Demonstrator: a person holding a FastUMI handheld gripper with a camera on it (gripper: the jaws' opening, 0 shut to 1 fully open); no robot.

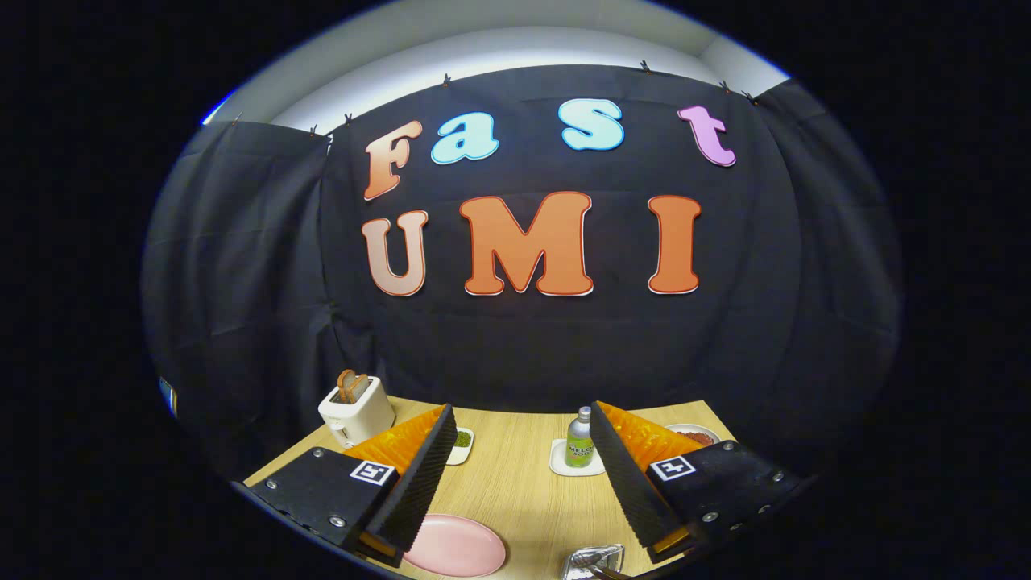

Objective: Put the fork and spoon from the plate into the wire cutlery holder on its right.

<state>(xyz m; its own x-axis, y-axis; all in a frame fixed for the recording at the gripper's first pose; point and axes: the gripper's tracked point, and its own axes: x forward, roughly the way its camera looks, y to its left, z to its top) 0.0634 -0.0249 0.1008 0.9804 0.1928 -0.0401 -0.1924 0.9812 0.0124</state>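
The plate [456, 545] is pink and lies flat on the wooden table [515, 475], low between the fingers and close to the left one, which covers its left edge. No fork or spoon can be made out on the part that shows. The holder [594, 561] of shiny wire stands to the right of the plate, near the right finger; what is inside it is too unclear to tell. The hand-held gripper [522, 431] is spread wide, with nothing between its fingers. Beyond the fingers a small green bottle [578, 440] stands upright on a white coaster [559, 461]. A white toaster [356, 409] with toast sits at the far left corner.
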